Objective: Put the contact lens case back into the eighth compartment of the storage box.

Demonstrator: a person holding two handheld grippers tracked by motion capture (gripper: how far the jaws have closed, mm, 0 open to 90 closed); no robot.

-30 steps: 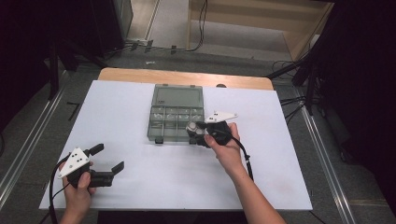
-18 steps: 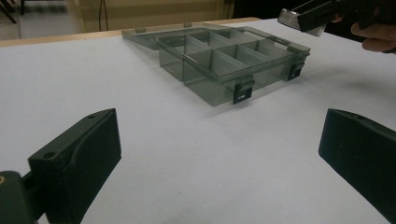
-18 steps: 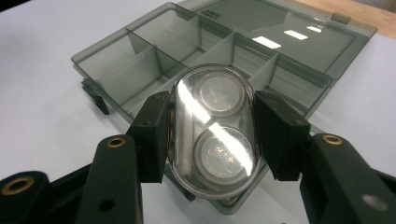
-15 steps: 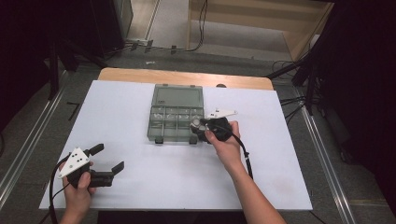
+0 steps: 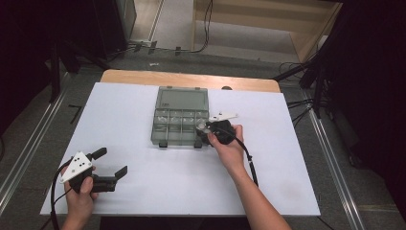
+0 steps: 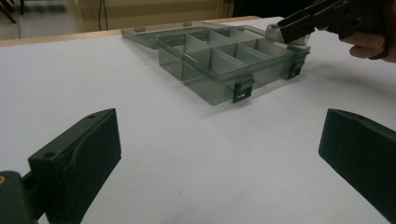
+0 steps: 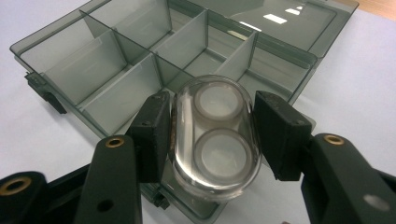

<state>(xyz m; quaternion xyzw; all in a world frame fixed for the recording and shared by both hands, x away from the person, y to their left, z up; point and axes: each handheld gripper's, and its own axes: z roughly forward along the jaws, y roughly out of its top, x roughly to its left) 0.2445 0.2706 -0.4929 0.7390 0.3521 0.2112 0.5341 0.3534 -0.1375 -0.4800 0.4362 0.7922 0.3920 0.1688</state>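
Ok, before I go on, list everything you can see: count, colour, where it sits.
Organizer box: one, smoky grey see-through plastic, lid open and laid flat behind it, middle of the table toward the far edge; the compartments in sight look empty.
Capsule: one, clear oval with two white discs inside, held over the box's near right corner.
Table cover: one, white, spread over the table.
Table edge: one strip of light wood, along the far side.
Cables: several, black, on the floor beyond the table.
Right gripper: one, black, fingers pressed on both sides of the capsule, at the box's right corner.
Left gripper: one, black with a grey plate, fingers wide apart and empty, near left of the table.
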